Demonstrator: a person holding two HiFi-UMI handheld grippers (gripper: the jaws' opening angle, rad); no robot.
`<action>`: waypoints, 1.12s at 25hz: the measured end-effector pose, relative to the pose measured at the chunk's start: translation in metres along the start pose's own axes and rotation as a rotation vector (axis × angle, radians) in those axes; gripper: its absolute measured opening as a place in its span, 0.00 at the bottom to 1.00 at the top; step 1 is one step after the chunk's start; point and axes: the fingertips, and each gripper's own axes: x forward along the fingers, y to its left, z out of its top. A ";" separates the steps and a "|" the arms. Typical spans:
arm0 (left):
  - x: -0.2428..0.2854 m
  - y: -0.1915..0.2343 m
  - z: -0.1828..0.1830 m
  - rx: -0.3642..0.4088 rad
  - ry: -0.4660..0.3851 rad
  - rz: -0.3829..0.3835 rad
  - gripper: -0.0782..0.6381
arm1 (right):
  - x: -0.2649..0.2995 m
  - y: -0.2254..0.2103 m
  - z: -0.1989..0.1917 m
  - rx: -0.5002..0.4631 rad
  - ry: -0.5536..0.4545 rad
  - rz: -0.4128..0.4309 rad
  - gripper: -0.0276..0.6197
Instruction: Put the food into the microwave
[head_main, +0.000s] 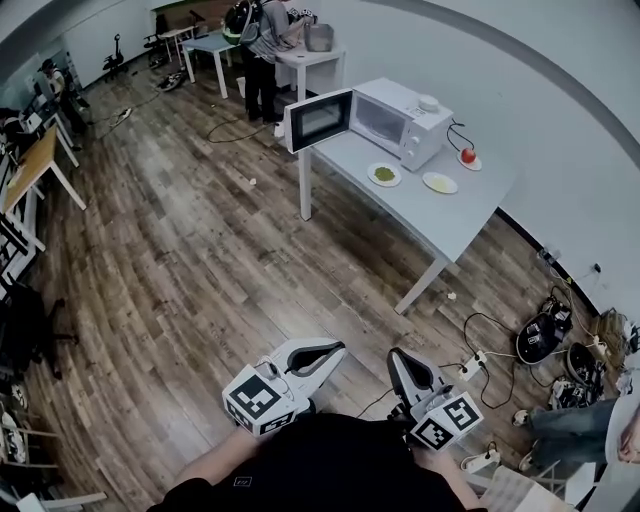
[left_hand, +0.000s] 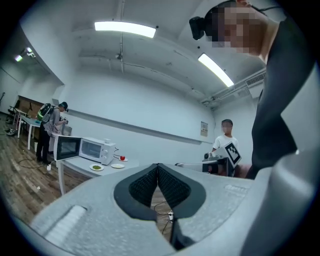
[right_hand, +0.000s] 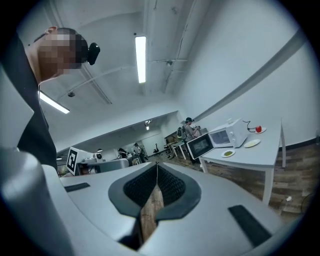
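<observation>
A white microwave (head_main: 402, 120) stands on the grey table (head_main: 470, 215) far ahead, its door (head_main: 320, 119) swung open to the left. In front of it lie a plate of green food (head_main: 384, 174) and a pale plate (head_main: 440, 182); a red fruit (head_main: 467, 156) sits on a small plate to the right. My left gripper (head_main: 337, 351) and right gripper (head_main: 397, 356) are close to my body, far from the table, both shut and holding nothing. The microwave (left_hand: 96, 149) shows small in the left gripper view, and the microwave (right_hand: 227, 136) and green plate (right_hand: 228, 153) in the right gripper view.
Cables, power strips and gear (head_main: 545, 335) lie on the wooden floor to the right of the table. A person (head_main: 262, 40) stands at a white table behind the microwave. Desks (head_main: 30, 170) line the left side. Another person (left_hand: 226, 142) stands off to my left gripper's right.
</observation>
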 end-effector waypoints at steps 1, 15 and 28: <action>-0.009 0.008 0.000 -0.002 0.003 0.000 0.12 | 0.011 0.009 -0.001 0.005 0.003 0.011 0.07; -0.010 0.075 0.011 -0.009 -0.014 -0.013 0.12 | 0.069 0.003 0.000 -0.033 0.043 -0.008 0.07; 0.087 0.149 0.035 0.032 0.002 0.055 0.12 | 0.137 -0.107 0.050 -0.055 0.000 0.066 0.07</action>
